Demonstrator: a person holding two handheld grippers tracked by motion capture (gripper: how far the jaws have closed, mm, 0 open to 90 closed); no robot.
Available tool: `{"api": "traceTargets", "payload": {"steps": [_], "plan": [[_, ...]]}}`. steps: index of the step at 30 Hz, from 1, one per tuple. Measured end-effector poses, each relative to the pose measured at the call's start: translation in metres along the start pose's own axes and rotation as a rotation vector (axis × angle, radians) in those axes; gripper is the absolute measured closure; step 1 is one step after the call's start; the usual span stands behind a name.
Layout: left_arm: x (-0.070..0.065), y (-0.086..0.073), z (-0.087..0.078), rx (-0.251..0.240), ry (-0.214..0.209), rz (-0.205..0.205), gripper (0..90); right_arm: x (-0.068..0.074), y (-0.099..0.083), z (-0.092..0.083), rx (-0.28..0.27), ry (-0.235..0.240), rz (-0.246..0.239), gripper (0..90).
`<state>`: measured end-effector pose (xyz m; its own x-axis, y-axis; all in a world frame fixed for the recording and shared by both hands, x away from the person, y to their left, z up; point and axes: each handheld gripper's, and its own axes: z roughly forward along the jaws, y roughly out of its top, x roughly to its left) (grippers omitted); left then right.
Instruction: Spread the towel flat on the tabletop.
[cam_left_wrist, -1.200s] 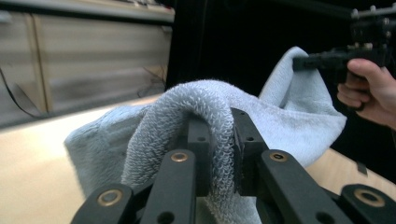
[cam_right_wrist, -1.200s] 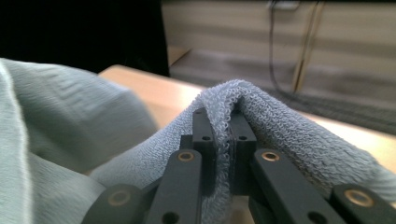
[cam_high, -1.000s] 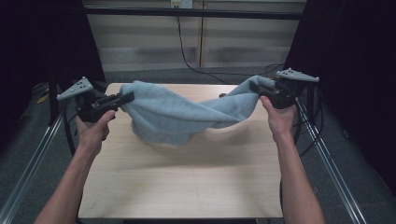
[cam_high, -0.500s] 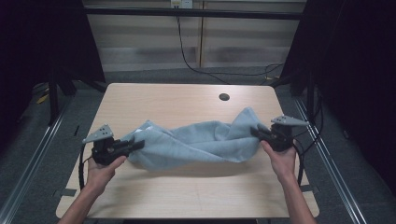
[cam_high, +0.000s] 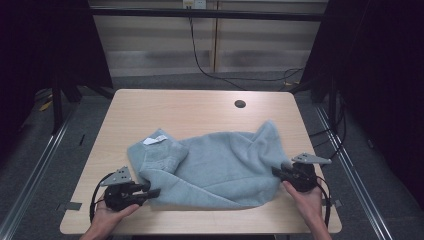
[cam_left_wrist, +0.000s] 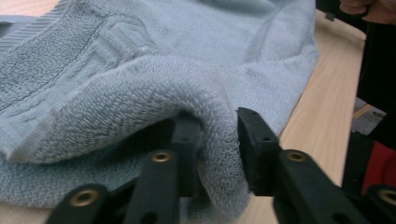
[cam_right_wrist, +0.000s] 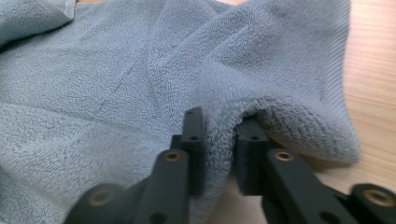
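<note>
- A pale blue-grey terry-cloth towel (cam_high: 220, 165) is lying rumpled on the near half of the light wooden rectangular table (cam_high: 200, 107), spreading from near the left front corner across to the right edge.
- Its left end is folding back over itself, showing a ribbed woven border and a small white label (cam_high: 150, 141) facing up.
- The black two-jaw left gripper (cam_high: 151, 192) is sitting low at the towel's near left corner; in the left gripper view (cam_left_wrist: 219, 154) a thick fold of the cloth is lying between its jaws, which have just been opening. One jaw is standing clear of the fabric with a gap showing, so the pinch is loosening rather than clamping.
- The black two-jaw right gripper (cam_high: 278, 172) is resting at the towel's right edge; in the right gripper view (cam_right_wrist: 219, 149) a ridge of cloth is still running between its jaws, which have just been opening too and are standing narrowly apart, barely brushing the pile.
- Both of the person's hands are gripping the tools at the table's near edge.
- A small round dark hole (cam_high: 240, 104) is sitting in the far part of the tabletop, well apart from the towel.
- No container is standing on the table.
</note>
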<state>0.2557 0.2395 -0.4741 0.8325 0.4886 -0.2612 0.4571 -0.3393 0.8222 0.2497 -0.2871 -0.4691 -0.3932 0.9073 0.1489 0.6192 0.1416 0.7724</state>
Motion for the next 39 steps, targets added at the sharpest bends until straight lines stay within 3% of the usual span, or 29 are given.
{"api": "traceTargets", "payload": {"steps": [2, 3, 5, 6, 7, 8, 9, 11, 13, 15, 16, 17, 18, 20, 22, 23, 24, 25, 26, 27, 30, 33, 39], "plan": [[0.002, 0.001, -0.005, -0.035, 0.017, -0.019, 57.1, 0.001, 0.001, -0.01, -0.009, -0.018, -0.002, 65.4], [0.004, 0.003, -0.008, -0.042, 0.008, -0.025, 57.1, 0.001, 0.001, -0.01, -0.009, -0.018, -0.002, 65.4], [0.01, 0.012, -0.014, -0.088, 0.024, -0.025, 51.6, 0.004, 0.004, -0.019, -0.044, -0.022, -0.01, 59.7], [0.01, 0.012, -0.014, -0.088, 0.024, -0.025, 50.8, 0.004, 0.004, -0.019, -0.044, -0.022, -0.01, 59.7], [0.018, 0.024, -0.015, -0.126, 0.047, -0.038, 50.2, 0.007, 0.008, -0.024, -0.083, -0.025, -0.006, 54.5], [0.018, 0.024, -0.015, -0.126, 0.047, -0.038, 50.3, 0.007, 0.008, -0.024, -0.083, -0.025, -0.006, 54.5], [0.027, 0.037, -0.008, -0.134, 0.049, -0.041, 50.7, 0.011, 0.012, -0.024, -0.097, -0.012, -0.008, 54.6], [0.037, 0.047, 0.005, -0.139, 0.063, -0.03, 51.0, 0.015, 0.015, -0.02, -0.108, 0.004, -0.021, 54.3], [0.048, 0.053, 0.022, -0.123, 0.08, -0.048, 49.1, 0.022, 0.016, -0.011, -0.083, 0.05, -0.034, 54.0], [0.06, 0.053, 0.043, -0.072, 0.067, -0.068, 46.0, 0.031, 0.014, 0.004, -0.028, 0.086, -0.059, 53.4], [0.06, 0.053, 0.043, -0.072, 0.067, -0.068, 45.0, 0.031, 0.014, 0.004, -0.028, 0.086, -0.059, 53.4], [0.065, 0.05, 0.055, -0.038, 0.099, -0.064, 45.0, 0.033, 0.012, 0.009, -0.006, 0.099, -0.065, 52.1], [0.068, 0.043, 0.072, 0.037, 0.092, -0.051, 42.0, 0.039, 0.006, 0.021, 0.05, 0.109, -0.083, 48.3], [0.067, 0.037, 0.08, 0.095, 0.099, -0.037, 42.5, 0.041, 0.0, 0.028, 0.088, 0.111, -0.09, 42.6], [0.062, 0.034, 0.081, 0.123, 0.127, 0.03, 52.0, 0.043, -0.006, 0.032, 0.13, 0.081, -0.113, 39.9], [0.062, 0.034, 0.081, 0.123, 0.127, 0.03, 58.2, 0.043, -0.006, 0.032, 0.13, 0.081, -0.113, 39.9], [0.061, 0.035, 0.079, 0.149, 0.119, 0.03, 58.2, 0.042, -0.009, 0.034, 0.14, 0.081, -0.117, 39.4], [0.059, 0.034, 0.077, 0.154, 0.12, 0.034, 67.8, 0.042, -0.012, 0.035, 0.154, 0.07, -0.12, 39.6], [0.057, 0.031, 0.074, 0.159, 0.11, 0.035, 77.3, 0.041, -0.015, 0.038, 0.162, 0.055, -0.16, 42.7], [0.057, 0.031, 0.074, 0.159, 0.11, 0.035, 81.8, 0.041, -0.015, 0.038, 0.162, 0.055, -0.16, 42.7], [0.048, 0.022, 0.061, 0.17, 0.078, 0.025, 83.3, 0.041, -0.009, 0.044, 0.175, 0.0, -0.181, 49.2], [0.043, 0.016, 0.055, 0.164, 0.053, 0.012, 83.5, 0.035, -0.002, 0.052, 0.175, -0.007, -0.175, 53.6], [0.03, 0.008, 0.044, 0.142, 0.019, 0.002, 83.7, 0.025, 0.036, 0.1, 0.174, -0.033, -0.147, 53.7]]}}
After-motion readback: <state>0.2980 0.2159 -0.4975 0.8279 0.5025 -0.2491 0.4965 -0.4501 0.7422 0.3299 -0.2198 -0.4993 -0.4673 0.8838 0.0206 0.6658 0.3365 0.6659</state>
